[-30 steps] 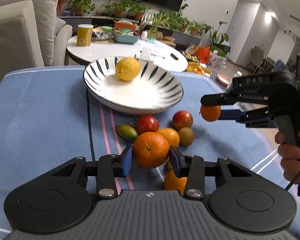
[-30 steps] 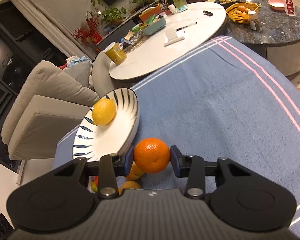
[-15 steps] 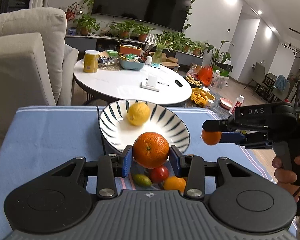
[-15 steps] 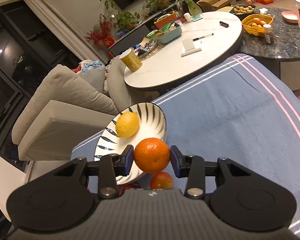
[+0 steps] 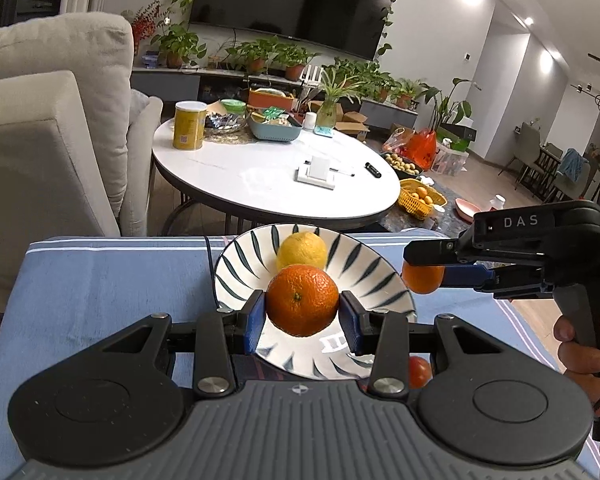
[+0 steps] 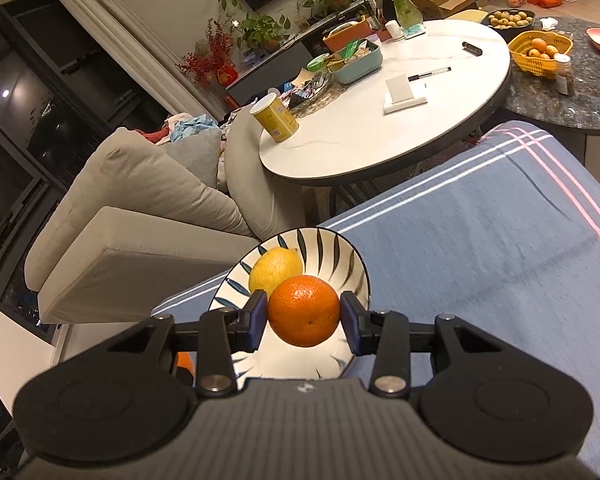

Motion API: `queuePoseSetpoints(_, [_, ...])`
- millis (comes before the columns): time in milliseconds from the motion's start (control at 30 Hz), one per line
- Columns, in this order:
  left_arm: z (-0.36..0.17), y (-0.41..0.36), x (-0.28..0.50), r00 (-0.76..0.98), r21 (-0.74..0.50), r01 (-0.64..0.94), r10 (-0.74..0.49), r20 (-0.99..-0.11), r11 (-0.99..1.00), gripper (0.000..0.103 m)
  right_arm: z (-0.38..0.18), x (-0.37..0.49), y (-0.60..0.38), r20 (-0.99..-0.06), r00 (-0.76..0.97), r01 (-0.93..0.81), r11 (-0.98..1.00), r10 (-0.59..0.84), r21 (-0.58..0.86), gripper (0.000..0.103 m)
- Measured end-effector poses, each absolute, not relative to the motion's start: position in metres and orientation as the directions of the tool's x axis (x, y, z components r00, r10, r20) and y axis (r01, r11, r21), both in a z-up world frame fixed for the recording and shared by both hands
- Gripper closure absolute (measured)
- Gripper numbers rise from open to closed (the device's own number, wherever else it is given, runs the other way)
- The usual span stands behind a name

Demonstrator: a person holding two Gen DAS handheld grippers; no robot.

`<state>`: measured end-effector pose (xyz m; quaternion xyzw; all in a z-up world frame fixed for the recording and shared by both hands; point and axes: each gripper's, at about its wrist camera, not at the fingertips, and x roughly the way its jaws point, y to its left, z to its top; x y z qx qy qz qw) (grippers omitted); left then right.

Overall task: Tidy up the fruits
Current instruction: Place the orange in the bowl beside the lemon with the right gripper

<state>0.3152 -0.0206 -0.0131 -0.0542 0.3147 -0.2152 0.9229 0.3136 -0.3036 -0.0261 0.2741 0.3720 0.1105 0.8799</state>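
A white bowl with dark stripes (image 5: pixel 384 276) (image 6: pixel 340 256) stands on the blue striped cloth and holds a lemon (image 5: pixel 302 249) (image 6: pixel 274 270). My left gripper (image 5: pixel 302 316) is shut on an orange (image 5: pixel 302 300) and holds it above the bowl's near side. My right gripper (image 6: pixel 304 318) is shut on another orange (image 6: pixel 304 310) above the bowl's rim. In the left wrist view the right gripper (image 5: pixel 424 268) shows at the bowl's right edge with its orange (image 5: pixel 422 280). A red fruit (image 5: pixel 419 370) lies near the bowl, mostly hidden.
A round white table (image 5: pixel 268 176) with a yellow can (image 5: pixel 188 125) and clutter stands beyond the cloth's far edge. A beige sofa (image 5: pixel 48 132) is at the left. A yellow basket of fruit (image 5: pixel 420 199) sits on a dark table at the right.
Both grippers have lifted with their oranges and moved over the bowl. The loose fruits on the cloth have dropped almost out of the left wrist view.
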Motion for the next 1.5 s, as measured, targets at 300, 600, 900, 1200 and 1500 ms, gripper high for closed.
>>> queuePoseSetpoints(300, [-0.032,-0.026,0.35,0.68,-0.239,0.355,-0.425,-0.598,0.904,0.066,-0.04,0.346,-0.293,-0.622,0.664,0.011,0.827,0.415,0.562,0.061])
queuePoseSetpoints(600, [-0.044,-0.031,0.373,0.672,-0.213,0.349,-0.402,-0.622,0.913,0.066,-0.054,0.362,-0.286,-0.655,0.644,0.016,0.848,0.396,0.529,0.061])
queuePoseSetpoints(900, [-0.05,-0.033,0.386,0.66,-0.209,0.352,-0.4,-0.636,0.912,0.066,-0.058,0.373,-0.283,-0.661,0.649,0.023,0.859,0.377,0.512,0.061])
queuePoseSetpoints(1200, [-0.052,-0.037,0.383,0.665,-0.188,0.369,-0.4,-0.63,0.91,0.065,-0.061,0.378,-0.283,-0.657,0.644,0.029,0.847,0.391,0.531,0.06])
queuePoseSetpoints(1500, [-0.049,-0.037,0.38,0.674,-0.189,0.372,-0.405,-0.618,0.909,0.064,-0.056,0.376,-0.285,-0.638,0.668,0.031,0.842,0.383,0.539,0.055])
